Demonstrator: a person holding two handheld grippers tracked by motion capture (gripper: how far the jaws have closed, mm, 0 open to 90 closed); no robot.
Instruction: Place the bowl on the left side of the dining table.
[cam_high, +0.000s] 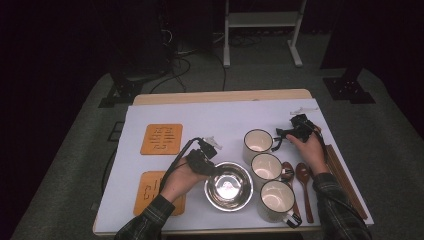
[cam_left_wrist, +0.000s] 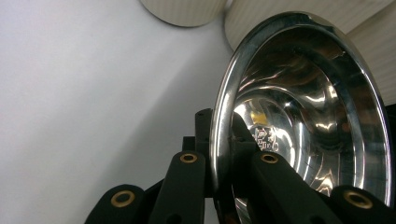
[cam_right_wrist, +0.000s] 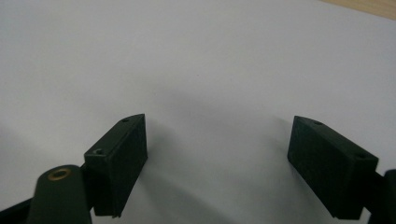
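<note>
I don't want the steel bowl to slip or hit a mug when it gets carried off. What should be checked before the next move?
1. Left gripper clamped on the bowl rim: ok, one jaw inside, one outside.
2. Grip depth: cannot tell.
3. Bowl free of the nearest mug: not ok, they look nearly touching in the high view.
4. Right gripper out of the way: ok, open over bare table cover.
5. Near orange mat free: not ok, the left forearm lies across it.
</note>
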